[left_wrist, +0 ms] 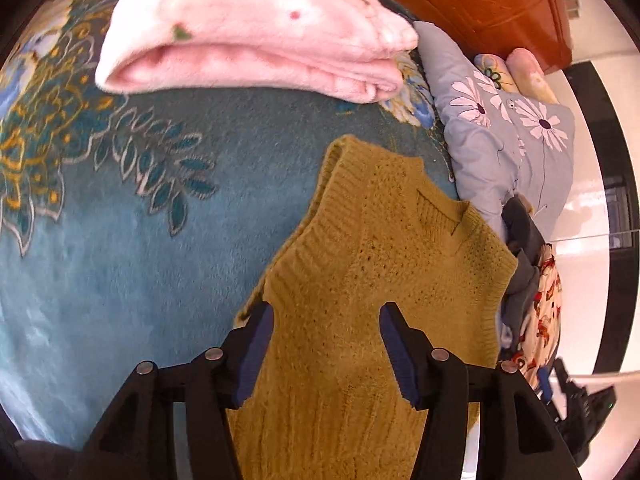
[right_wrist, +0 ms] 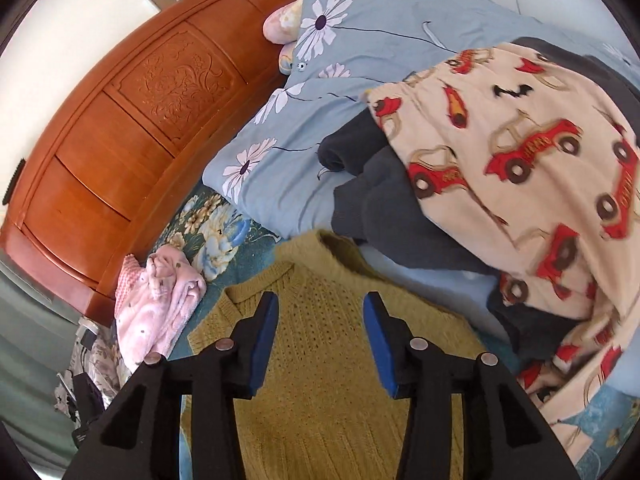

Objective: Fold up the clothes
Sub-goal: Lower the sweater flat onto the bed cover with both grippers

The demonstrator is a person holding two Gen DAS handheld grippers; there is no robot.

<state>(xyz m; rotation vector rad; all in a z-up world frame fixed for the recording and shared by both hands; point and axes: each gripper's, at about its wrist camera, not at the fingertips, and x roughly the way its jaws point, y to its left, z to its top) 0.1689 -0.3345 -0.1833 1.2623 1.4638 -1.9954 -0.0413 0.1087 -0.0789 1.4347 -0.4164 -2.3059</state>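
Left gripper (left_wrist: pixel 327 312): black frame, blue pads, jaws spread wide and grasping nothing. It hangs over the mustard-yellow knitted sleeveless vest (left_wrist: pixel 384 248), which fills the lower centre of the left wrist view and lies on a teal plush bedspread with a leaf and flower pattern (left_wrist: pixel 168 240). The vest's V-neck points toward the upper right of that frame.

Right gripper (right_wrist: pixel 320 308): same build, jaws likewise released, nothing between the pads. The vest (right_wrist: pixel 320 360) lies beneath it, occupying the lower centre of the right wrist view.

Surroundings, left wrist view: a folded pink fleece blanket (left_wrist: pixel 256 32) sits at upper centre, well apart from the vest. A pale blue quilt with white daisy print (left_wrist: pixel 500 140) lies at right.

Right wrist view: a cream fleece garment printed with red cars (right_wrist: pixel 520 160) covers the right side, lying over dark grey clothing (right_wrist: pixel 380 200). A carved reddish wooden headboard (right_wrist: pixel 140 120) spans the upper left.
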